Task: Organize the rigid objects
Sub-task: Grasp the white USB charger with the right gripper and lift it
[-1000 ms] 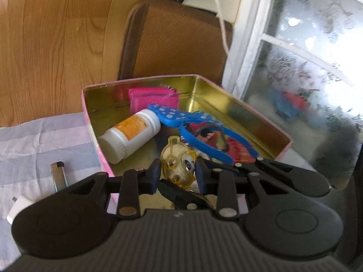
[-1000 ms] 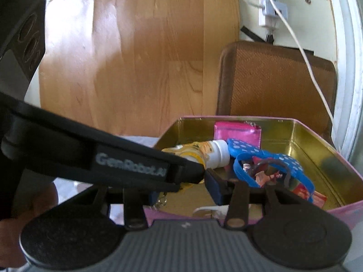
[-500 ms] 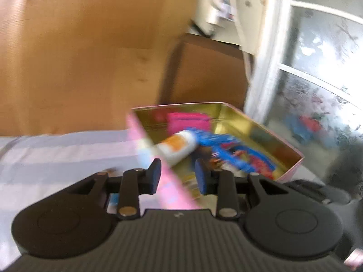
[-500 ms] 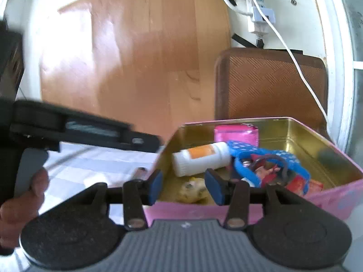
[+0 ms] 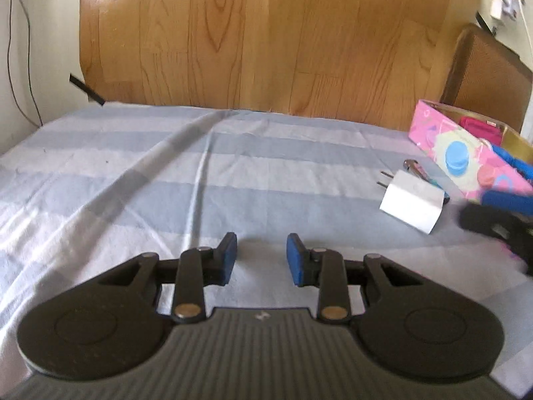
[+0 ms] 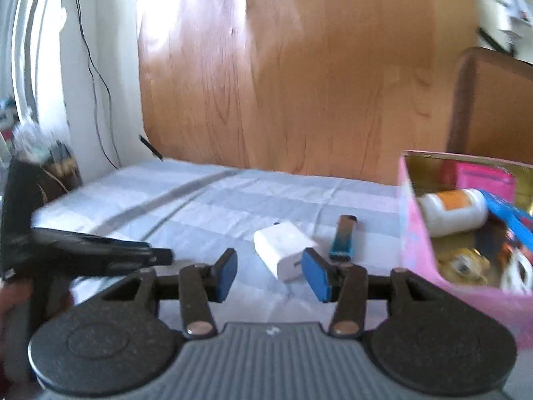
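A white plug adapter (image 5: 412,201) lies on the striped cloth beside a small blue lighter (image 5: 420,173), left of the pink tin box (image 5: 456,156). In the right wrist view the adapter (image 6: 283,248) sits just beyond my open right gripper (image 6: 271,271), with the lighter (image 6: 343,236) to its right. The box (image 6: 413,233) holds a white bottle (image 6: 449,211), a yellow toy (image 6: 463,265), a pink item and blue pieces. My left gripper (image 5: 261,256) is open and empty over bare cloth. The right gripper's fingertip (image 5: 506,200) shows at the left view's right edge.
A blue-and-white striped cloth (image 5: 166,180) covers the table. A wooden panel (image 5: 266,33) stands behind it and a brown chair back (image 6: 493,100) behind the box. The left gripper's body (image 6: 83,250) crosses the right view's left side.
Both grippers swung left, away from the box. The left one released the yellow toy into the box and now points at bare cloth. The right one now faces the adapter.
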Motion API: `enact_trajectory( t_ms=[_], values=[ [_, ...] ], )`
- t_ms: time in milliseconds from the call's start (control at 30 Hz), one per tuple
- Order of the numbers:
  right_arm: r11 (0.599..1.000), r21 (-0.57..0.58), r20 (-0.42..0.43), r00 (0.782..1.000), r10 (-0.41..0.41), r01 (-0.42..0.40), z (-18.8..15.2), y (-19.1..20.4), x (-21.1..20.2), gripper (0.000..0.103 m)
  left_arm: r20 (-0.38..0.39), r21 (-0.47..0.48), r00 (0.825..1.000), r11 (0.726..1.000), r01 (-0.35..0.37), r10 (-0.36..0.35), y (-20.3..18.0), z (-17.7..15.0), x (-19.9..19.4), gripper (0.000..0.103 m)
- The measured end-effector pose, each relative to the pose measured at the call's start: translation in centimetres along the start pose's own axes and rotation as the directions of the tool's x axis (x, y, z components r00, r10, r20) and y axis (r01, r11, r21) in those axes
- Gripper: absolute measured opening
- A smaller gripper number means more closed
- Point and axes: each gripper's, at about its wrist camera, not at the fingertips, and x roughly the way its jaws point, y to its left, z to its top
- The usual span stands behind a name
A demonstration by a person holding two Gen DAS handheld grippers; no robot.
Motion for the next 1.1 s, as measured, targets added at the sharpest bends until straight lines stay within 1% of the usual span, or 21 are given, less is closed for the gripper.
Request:
enact_trajectory(
  t_ms=[33, 67, 100, 167, 233, 300, 333, 367, 400, 500, 633, 767, 867, 933, 1000, 1100],
  values=[
    [1.000, -0.018, -0.008, 1.000, -0.014, 0.014, 0.3, 0.2, 1.0, 0.055, 0.001, 0.019, 1.000, 1.000, -0.015, 0.015, -0.4, 0.0, 0.0, 0.036],
    [0.998, -0.042, -0.018, 0.999, -0.039, 0.038, 0.8, 0.3, 2.5, 0.057, 0.003, 0.040, 1.000, 0.999, -0.028, 0.027, -1.0, 0.2, 0.1, 0.037],
    [0.997, -0.056, -0.028, 0.998, -0.055, 0.054, 0.8, 0.6, 3.1, 0.057, 0.006, 0.054, 0.999, 0.998, -0.034, 0.033, -1.2, 0.2, 0.2, 0.037],
    [0.995, -0.067, -0.055, 0.995, -0.082, 0.078, 1.3, 0.2, 5.2, 0.060, 0.006, 0.048, 0.999, 0.998, -0.032, 0.031, -0.9, 0.1, -0.1, 0.037],
    [0.997, -0.050, -0.094, 0.994, -0.055, 0.050, 1.4, -0.5, 6.9, 0.065, 0.005, 0.035, 1.000, 0.999, -0.020, 0.020, -0.5, 0.4, 0.1, 0.037],
    [0.999, -0.035, -0.152, 0.988, -0.034, 0.029, 1.2, -0.7, 8.4, 0.062, 0.006, 0.036, 1.000, 0.999, -0.025, 0.024, -0.8, 0.0, 0.1, 0.037],
    [0.998, -0.040, -0.172, 0.984, -0.044, 0.038, 1.0, -0.5, 8.7, 0.060, 0.006, 0.038, 1.000, 0.999, -0.026, 0.026, -0.8, 0.0, 0.0, 0.037],
    [0.997, -0.060, -0.168, 0.984, -0.051, 0.042, 1.0, -0.1, 8.5, 0.052, 0.006, 0.036, 1.000, 0.999, -0.023, 0.023, -0.7, 0.0, 0.1, 0.037],
    [0.997, -0.070, -0.165, 0.985, -0.046, 0.035, 0.7, 0.3, 8.2, 0.049, 0.006, 0.033, 1.000, 0.999, -0.022, 0.022, -0.7, 0.0, 0.1, 0.037],
    [0.994, -0.107, -0.154, 0.987, -0.054, 0.038, -0.1, 1.4, 7.0, 0.049, 0.006, 0.033, 1.000, 0.999, -0.025, 0.025, -0.9, -0.1, 0.0, 0.037],
    [0.995, -0.100, -0.156, 0.988, -0.016, 0.000, -1.5, 2.2, 4.1, 0.049, 0.006, 0.037, 1.000, 0.999, -0.027, 0.027, -0.9, -0.1, 0.0, 0.037],
    [0.992, -0.122, -0.155, 0.988, -0.001, -0.019, -3.4, 2.7, 0.1, 0.049, 0.006, 0.044, 1.000, 0.999, -0.030, 0.030, -1.0, -0.1, 0.0, 0.037],
    [0.990, -0.140, -0.148, 0.989, -0.012, -0.008, -4.9, 2.6, -3.0, 0.049, 0.007, 0.056, 0.999, 0.998, -0.040, 0.040, -1.1, -0.1, 0.0, 0.037],
    [0.989, -0.144, -0.137, 0.989, -0.047, 0.027, -6.1, 2.3, -5.0, 0.049, 0.009, 0.067, 0.999, 0.996, -0.051, 0.050, -1.4, -0.1, 0.0, 0.038],
    [0.987, -0.132, -0.122, 0.987, -0.105, 0.088, -7.0, 1.5, -6.8, 0.049, 0.012, 0.084, 0.998, 0.994, -0.067, 0.066, -1.7, -0.2, 0.0, 0.038],
    [0.986, -0.053, -0.121, 0.979, -0.163, 0.157, -8.1, -0.8, -9.2, 0.049, 0.022, 0.135, 0.996, 0.987, -0.092, 0.090, -2.6, -0.3, -0.1, 0.037]
  ],
)
